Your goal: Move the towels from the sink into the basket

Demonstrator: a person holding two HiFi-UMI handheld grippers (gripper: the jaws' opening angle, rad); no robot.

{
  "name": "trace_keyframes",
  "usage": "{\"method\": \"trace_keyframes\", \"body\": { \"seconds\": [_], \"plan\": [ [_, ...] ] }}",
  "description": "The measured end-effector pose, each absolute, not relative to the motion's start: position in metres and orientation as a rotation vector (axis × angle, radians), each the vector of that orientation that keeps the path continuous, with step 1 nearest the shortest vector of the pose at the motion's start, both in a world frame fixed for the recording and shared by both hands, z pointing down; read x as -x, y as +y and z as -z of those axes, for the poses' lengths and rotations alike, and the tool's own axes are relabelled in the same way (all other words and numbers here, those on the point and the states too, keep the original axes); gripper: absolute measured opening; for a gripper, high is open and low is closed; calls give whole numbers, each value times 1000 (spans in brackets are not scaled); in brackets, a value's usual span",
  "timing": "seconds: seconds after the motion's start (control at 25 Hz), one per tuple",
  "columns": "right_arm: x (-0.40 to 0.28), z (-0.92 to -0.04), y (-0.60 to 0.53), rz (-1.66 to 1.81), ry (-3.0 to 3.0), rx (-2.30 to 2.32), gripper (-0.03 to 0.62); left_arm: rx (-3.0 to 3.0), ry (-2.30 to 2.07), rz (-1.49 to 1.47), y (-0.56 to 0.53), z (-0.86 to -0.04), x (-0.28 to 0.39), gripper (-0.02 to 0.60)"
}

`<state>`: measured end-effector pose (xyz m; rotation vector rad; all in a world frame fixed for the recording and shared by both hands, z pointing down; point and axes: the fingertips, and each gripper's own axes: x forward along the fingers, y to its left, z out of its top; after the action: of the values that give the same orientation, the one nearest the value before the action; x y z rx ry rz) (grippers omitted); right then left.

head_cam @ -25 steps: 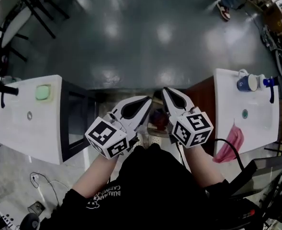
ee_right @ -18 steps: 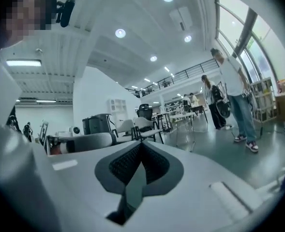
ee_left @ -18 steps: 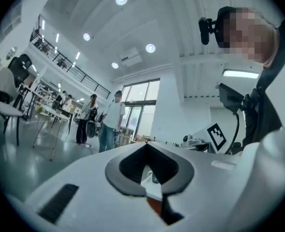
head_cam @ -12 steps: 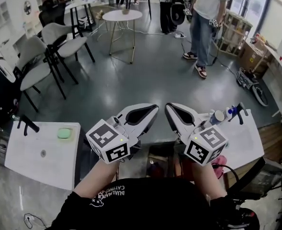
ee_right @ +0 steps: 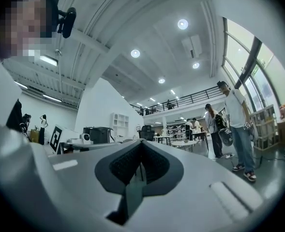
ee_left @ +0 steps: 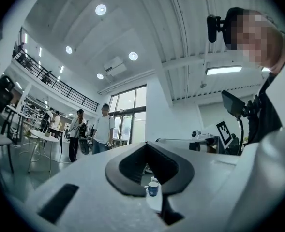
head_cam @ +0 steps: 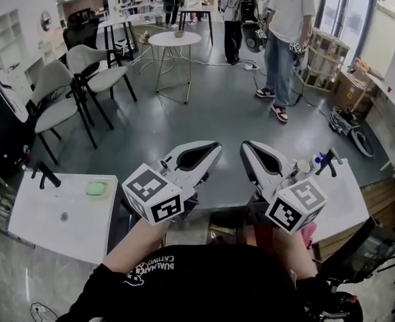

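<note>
1. Hovering high, the left gripper (head_cam: 212, 147) and the right gripper (head_cam: 246, 146) had their fingers closed on nothing.
2. A pink towel (head_cam: 309, 231) lay at the right-hand sink (head_cam: 348, 200), not yet moved; I could see no basket.

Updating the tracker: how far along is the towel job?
Done: nothing these views can confirm. In hand: nothing; left gripper and right gripper are held up, jaws shut and empty. Left: the pink cloth towel lies at the white sink on the right.
</note>
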<state>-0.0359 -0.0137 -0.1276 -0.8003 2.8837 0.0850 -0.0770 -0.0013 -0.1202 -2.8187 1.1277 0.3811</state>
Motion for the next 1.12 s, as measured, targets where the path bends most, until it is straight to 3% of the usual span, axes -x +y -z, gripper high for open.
{"method": "trace_keyframes", "body": {
  "seconds": [0.32,0.76,1.12],
  "plan": [
    [19,113,-1,-22,2854,761,5,2834,1168,-447,4,110,68,2],
    [-38,95,-4,71,2828,778,5,2795,1107,-410,6,104,-3,2],
    [-185,76,-28,180,2759,1007,5,2966,1073,-401,-22,76,-128,2]
  ]
}}
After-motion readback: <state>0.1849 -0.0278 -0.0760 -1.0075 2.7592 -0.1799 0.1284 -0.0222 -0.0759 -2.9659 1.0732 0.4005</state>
